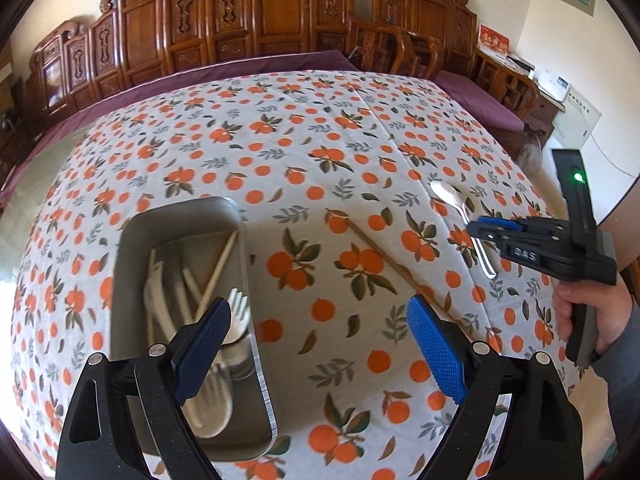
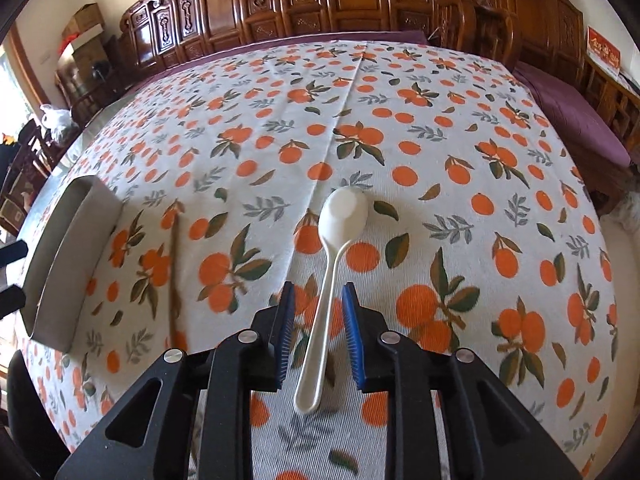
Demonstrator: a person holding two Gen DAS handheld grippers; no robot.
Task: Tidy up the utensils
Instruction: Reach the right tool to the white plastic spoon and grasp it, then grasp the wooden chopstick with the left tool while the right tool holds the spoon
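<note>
A white plastic spoon lies on the orange-print tablecloth, its handle between the two blue pads of my right gripper, which is open around it without clamping. The spoon and the right gripper also show in the left wrist view. A metal tray holds white forks, spoons and chopsticks. My left gripper is open and empty, hovering above the tray's near right edge. One wooden chopstick lies on the cloth between tray and spoon; it also shows in the right wrist view.
The tray sits at the left in the right wrist view. Carved wooden chairs and a carved screen stand behind the table. A purple cloth edges the table's far side.
</note>
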